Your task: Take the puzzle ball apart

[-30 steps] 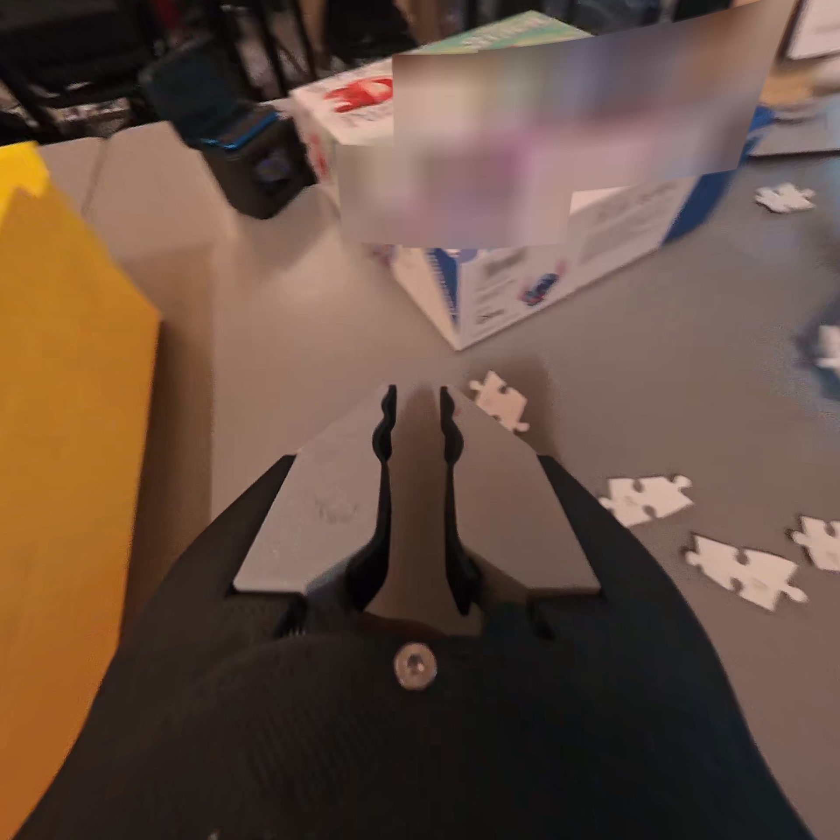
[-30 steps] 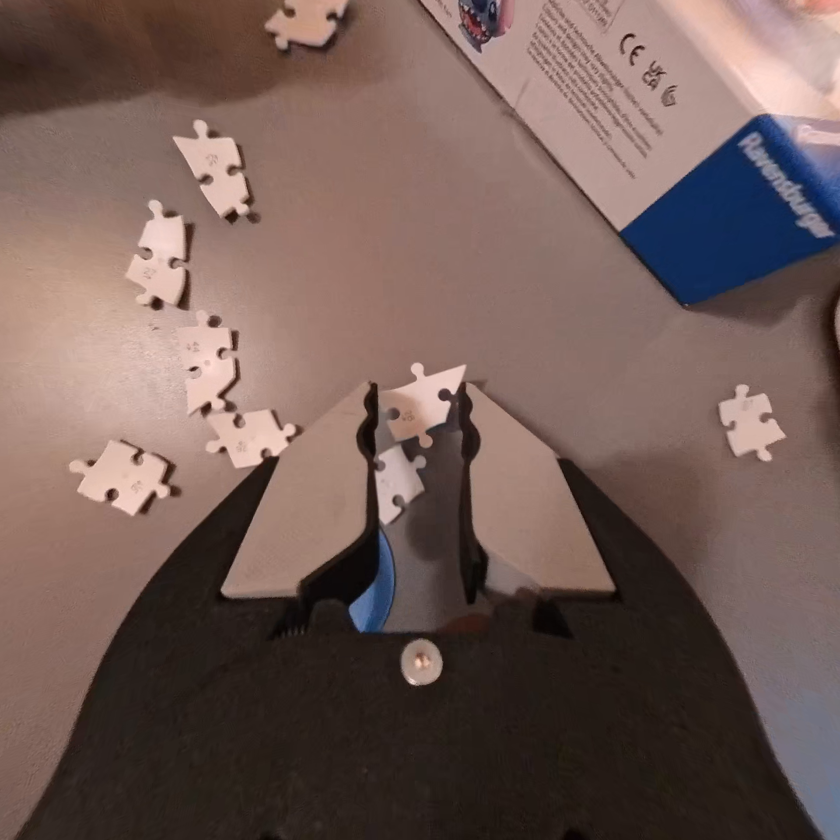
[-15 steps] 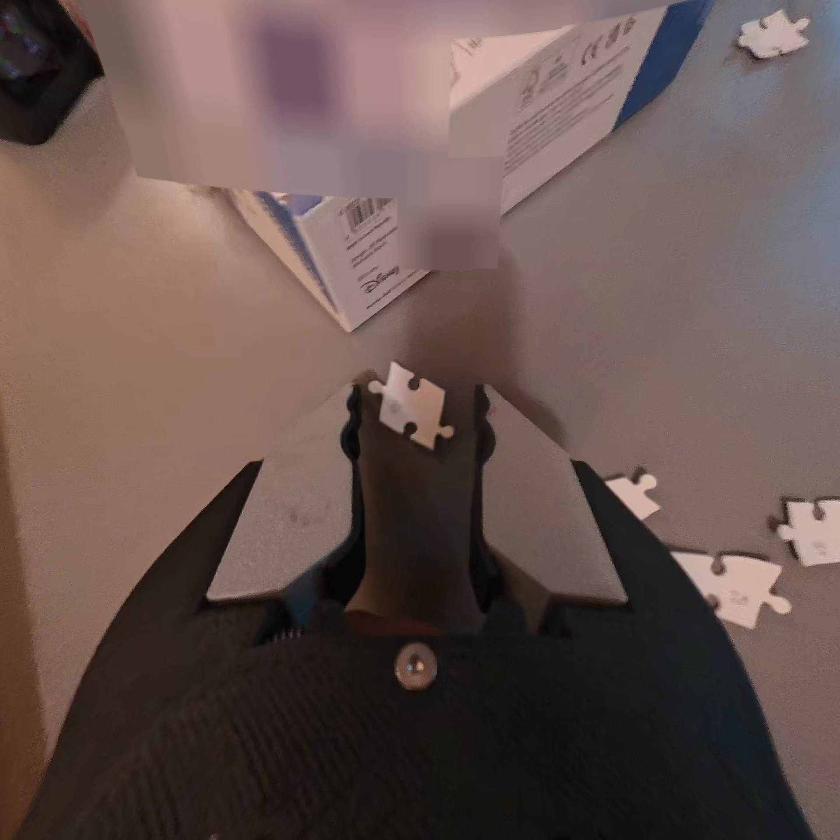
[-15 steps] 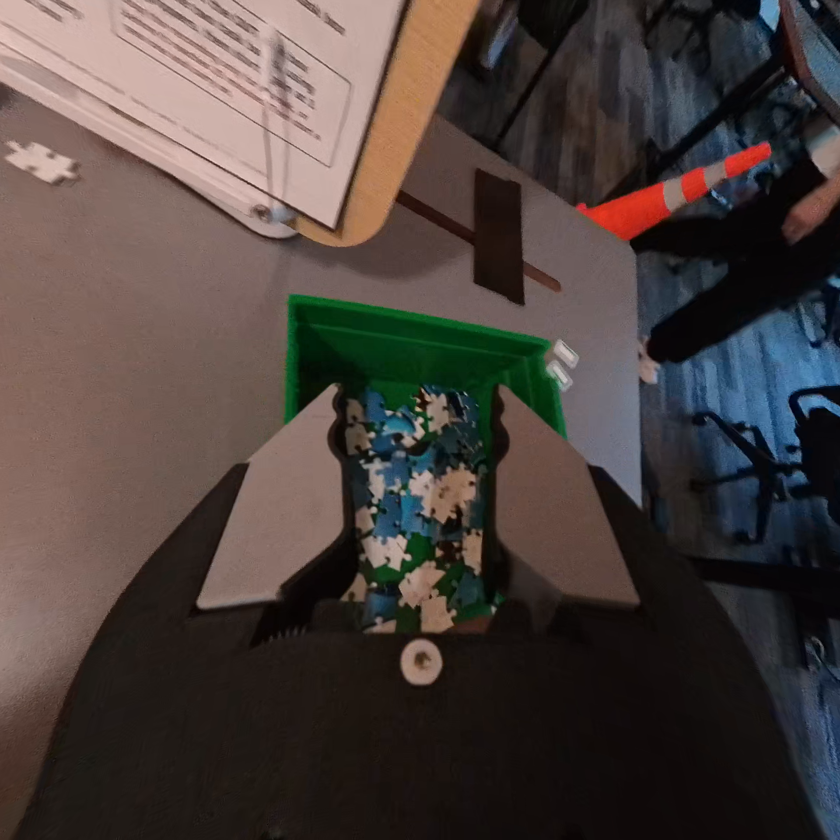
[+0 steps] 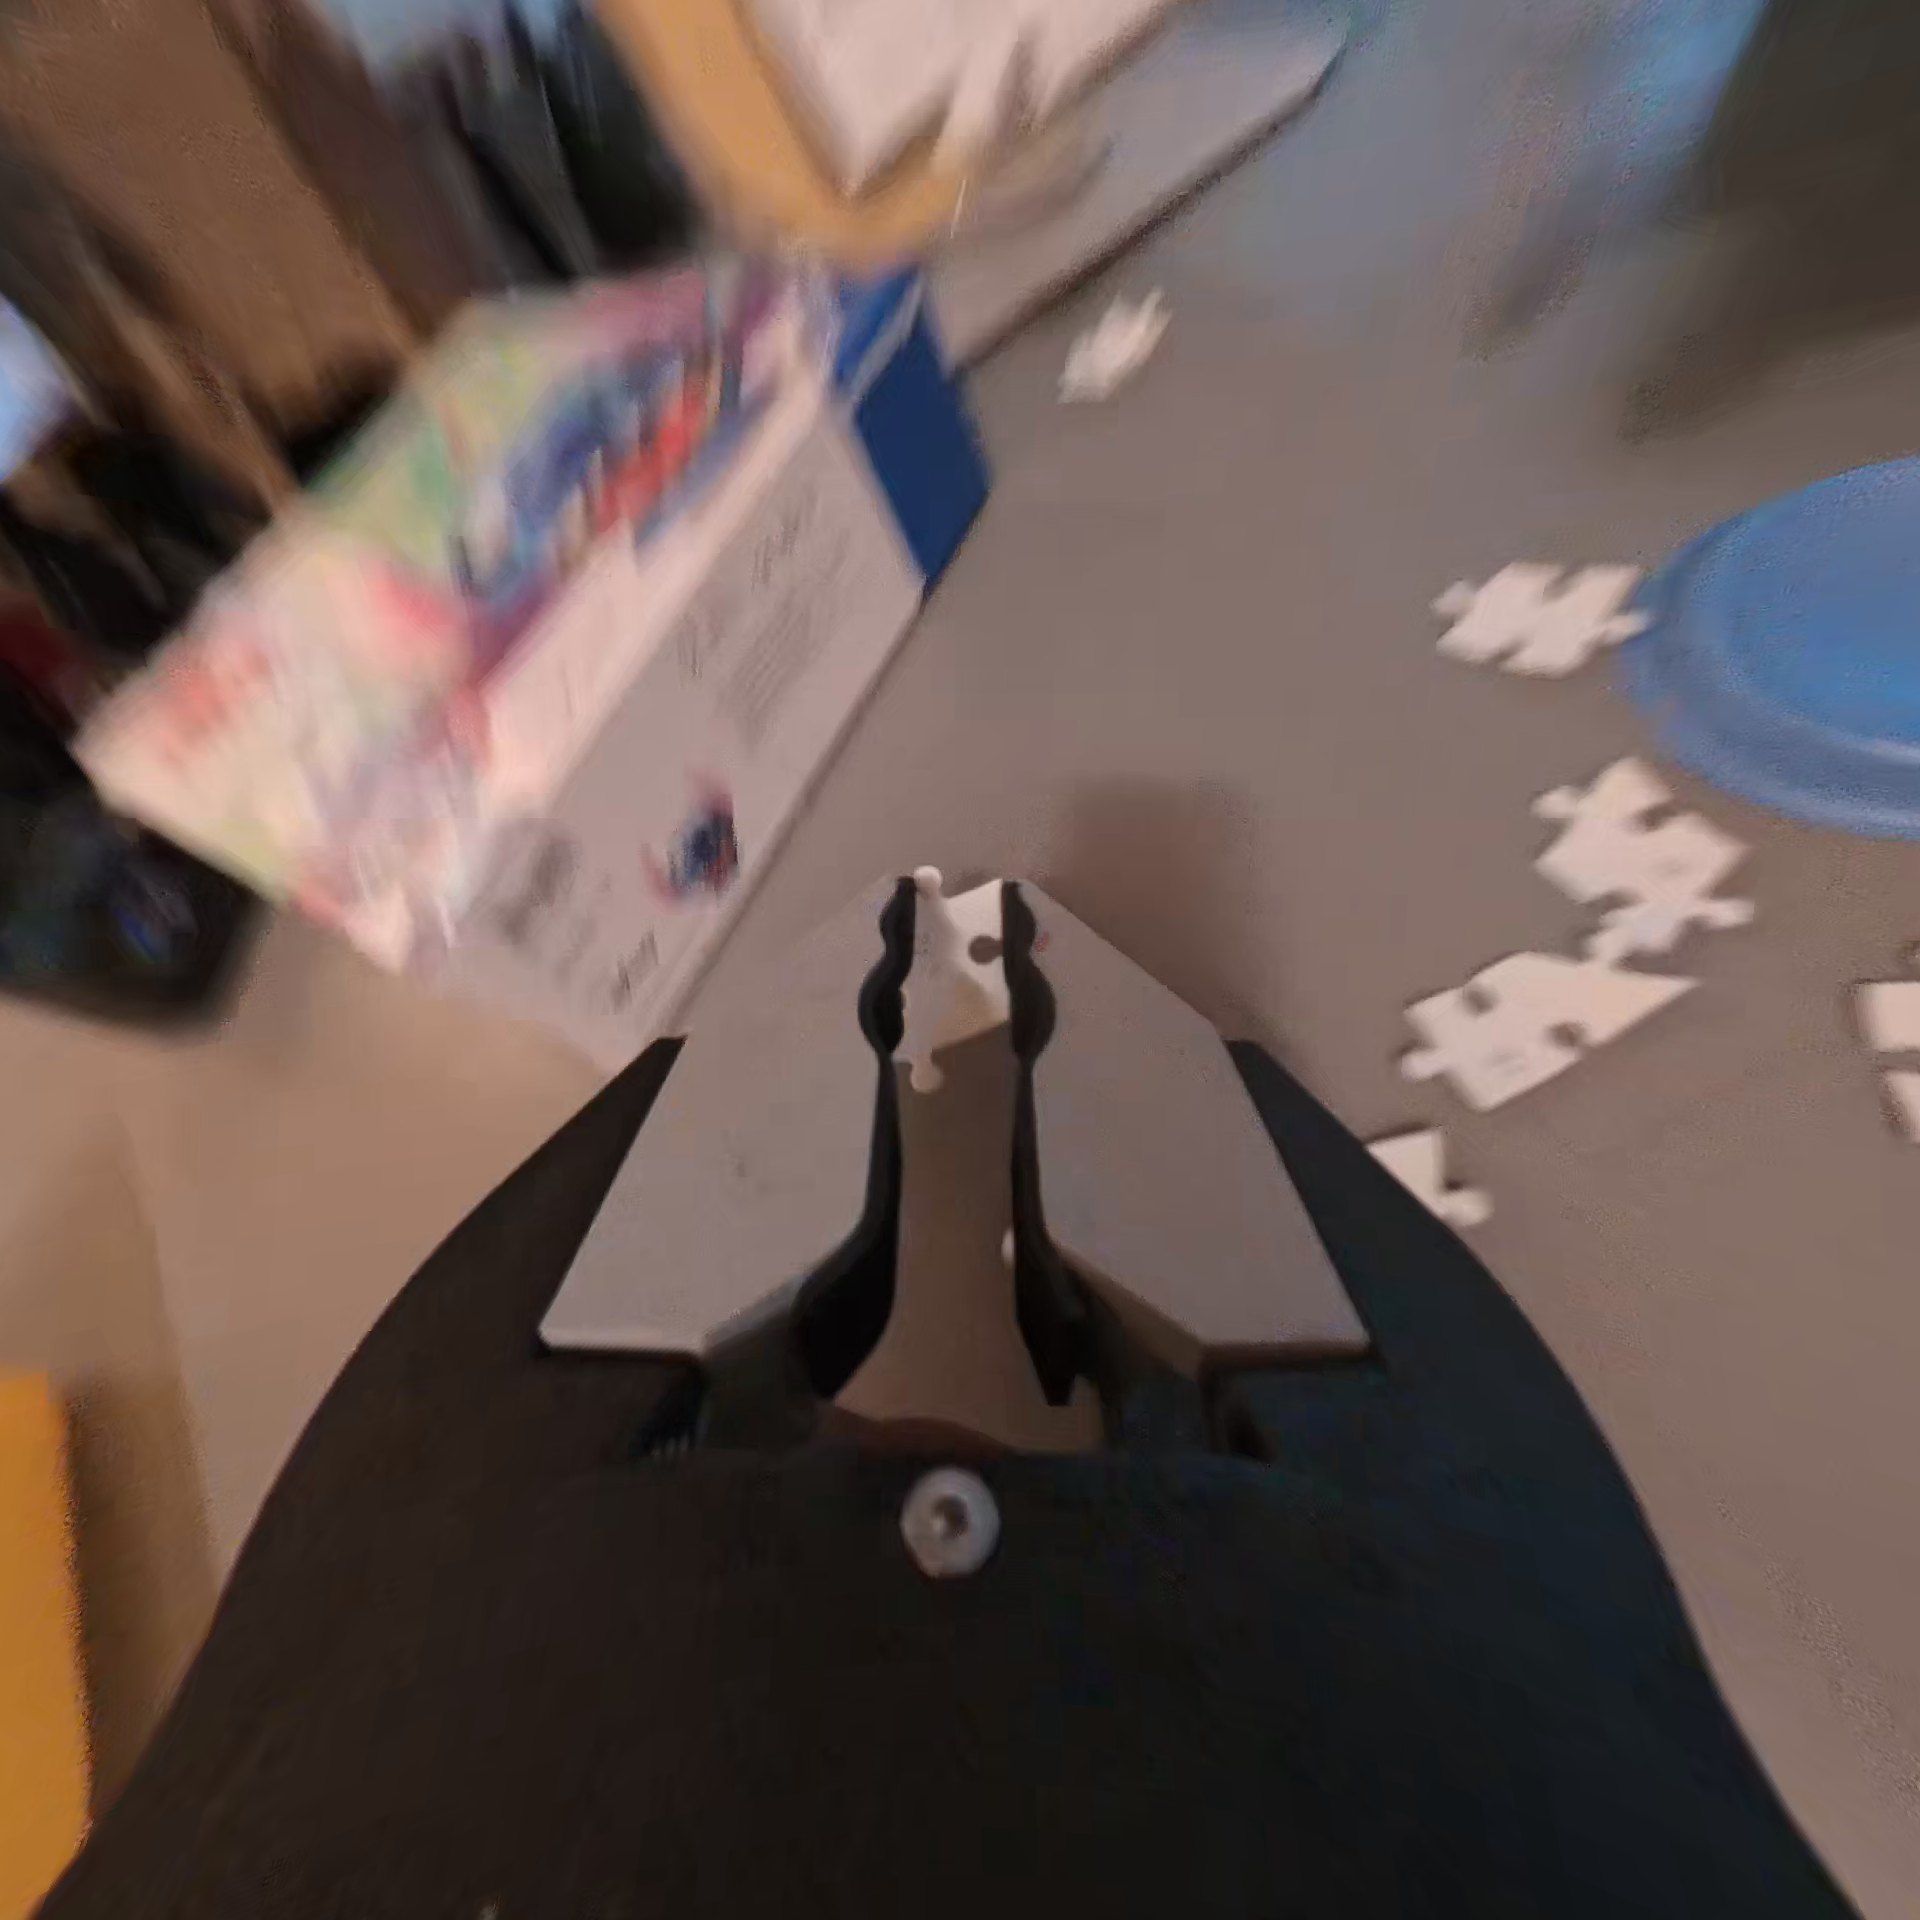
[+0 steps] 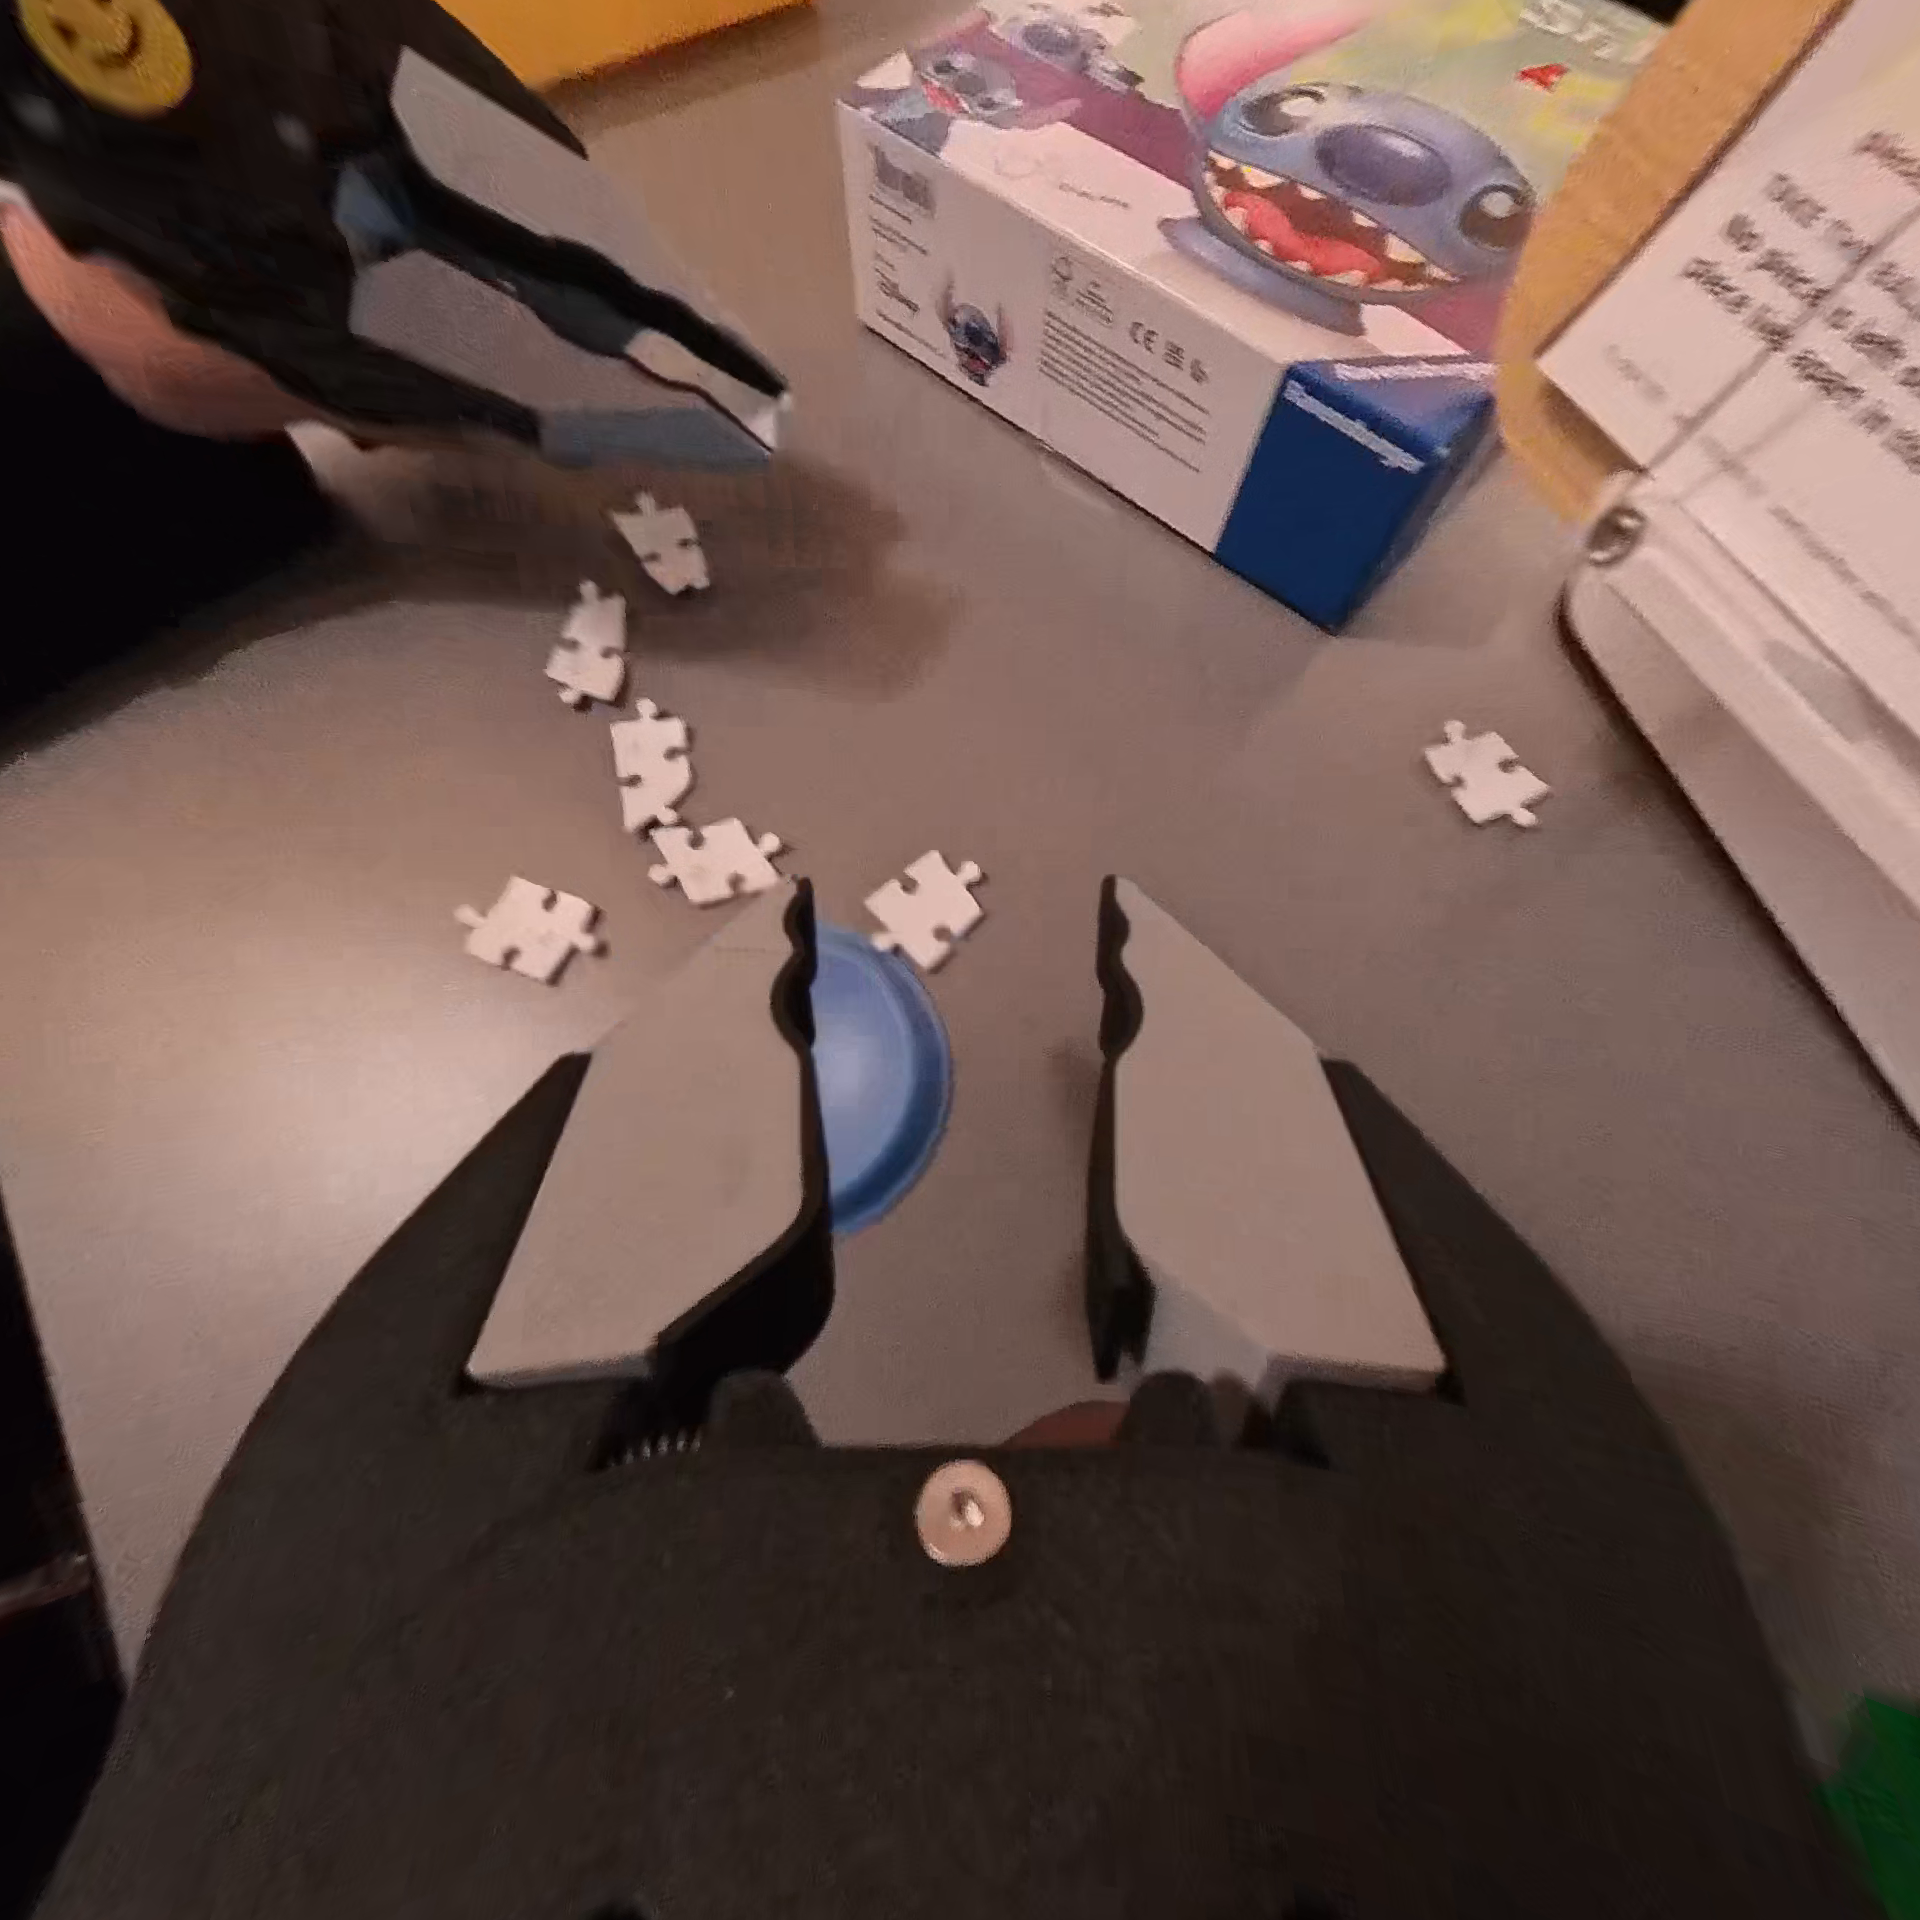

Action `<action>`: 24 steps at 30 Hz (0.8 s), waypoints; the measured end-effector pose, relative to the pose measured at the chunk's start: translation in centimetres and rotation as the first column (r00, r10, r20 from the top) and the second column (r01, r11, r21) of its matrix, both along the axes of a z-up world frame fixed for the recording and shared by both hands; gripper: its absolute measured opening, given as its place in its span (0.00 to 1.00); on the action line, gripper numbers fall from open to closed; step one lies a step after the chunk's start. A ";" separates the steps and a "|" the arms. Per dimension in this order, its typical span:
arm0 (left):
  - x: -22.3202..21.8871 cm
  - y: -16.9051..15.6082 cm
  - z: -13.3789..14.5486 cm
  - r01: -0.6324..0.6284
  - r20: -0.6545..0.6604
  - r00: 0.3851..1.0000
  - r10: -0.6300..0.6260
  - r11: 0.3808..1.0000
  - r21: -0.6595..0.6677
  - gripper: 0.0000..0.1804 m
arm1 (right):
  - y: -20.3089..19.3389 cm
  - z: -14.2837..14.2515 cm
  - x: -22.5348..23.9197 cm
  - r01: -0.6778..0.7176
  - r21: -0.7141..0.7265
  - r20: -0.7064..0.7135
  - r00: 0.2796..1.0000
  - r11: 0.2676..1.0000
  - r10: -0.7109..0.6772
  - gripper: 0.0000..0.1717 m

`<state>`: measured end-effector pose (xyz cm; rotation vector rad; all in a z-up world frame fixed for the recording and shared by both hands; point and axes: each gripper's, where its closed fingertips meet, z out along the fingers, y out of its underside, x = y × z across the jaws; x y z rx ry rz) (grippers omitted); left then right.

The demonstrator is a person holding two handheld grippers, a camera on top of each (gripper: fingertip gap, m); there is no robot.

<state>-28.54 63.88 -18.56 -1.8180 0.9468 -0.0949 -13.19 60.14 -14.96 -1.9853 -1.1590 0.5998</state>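
while the left wrist view is blurred, the left claw [image 5: 961, 935] is seen clenched on a small white jigsaw piece [image 5: 951, 982], which stands on edge between the two black fingertips [image 5: 891, 966] with both pressing against it. the piece is clear of the grey bench [image 5: 1195, 623]; the right wrist view shows the same claw [image 6: 764, 400] raised above the surface with a pale sliver at its tip. to its left lies a printed cardboard puzzle box with a blue end panel [image 5: 582, 665]. to its right, loose white jigsaw pieces [image 5: 1538, 1029] lie flat on the bench, and a round blue plastic dish [image 5: 1808, 665] sits at the right edge with one piece just beside its rim.

the right claw [image 6: 951, 935] is released, its fingertips [image 6: 798, 956] standing wide apart with nothing between them but bench. it hangs above the bench. the blue dish [image 6: 883, 1081] shows below it, partly hidden behind the left finger, and one white piece [image 6: 925, 906] lies just beyond the dish rim. a curved string of further white pieces [image 6: 649, 758] runs from near the left finger toward the left claw. one lone piece [image 6: 1484, 771] lies well apart to the right, near a clipboard carrying printed sheets [image 6: 1766, 468]. the puzzle box [image 6: 1195, 312] rests at the far side. a green object [image 6: 1881, 1787] shows at the lower right corner; what it is cannot be told.
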 end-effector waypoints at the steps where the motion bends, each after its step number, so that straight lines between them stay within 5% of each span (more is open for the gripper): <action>1: 2.3 -1.4 2.2 0.112 -0.007 0.994 -0.112 0.984 0.137 0.08 | -0.4 0.2 -1.4 -0.044 -0.051 -0.070 0.997 0.998 0.041 0.29; 3: 6.8 -5.4 6.5 0.314 -0.040 0.944 -0.329 0.852 0.419 0.08 | -1.2 1.1 -3.5 -0.137 -0.151 -0.222 0.970 0.979 0.102 0.29; 7: 10.0 -7.7 9.0 0.354 -0.160 0.932 -0.326 0.719 0.599 0.08 | -3.3 3.4 -4.9 -0.292 -0.263 -0.421 0.892 0.919 0.163 0.28; 11: 12.1 -8.8 7.8 0.432 -0.261 0.902 -0.345 0.680 0.593 0.08 | -4.4 2.4 -5.6 -0.323 -0.259 -0.394 0.896 0.910 0.205 0.21; 14: 12.8 -9.0 7.2 0.443 -0.284 0.896 -0.341 0.676 0.589 0.08 | -5.8 1.9 -6.5 -0.381 -0.279 -0.416 0.875 0.882 0.246 0.00; 19: 13.4 -9.3 7.2 0.424 -0.227 0.904 -0.363 0.692 0.585 0.11 | -5.1 1.4 -5.1 -0.274 -0.277 -0.377 0.913 0.921 0.159 0.00; 24: 13.5 -10.1 8.5 0.402 -0.107 0.898 -0.426 0.700 0.590 0.07 | -4.7 4.1 1.7 -0.103 -0.156 -0.335 0.941 0.982 0.046 0.00</action>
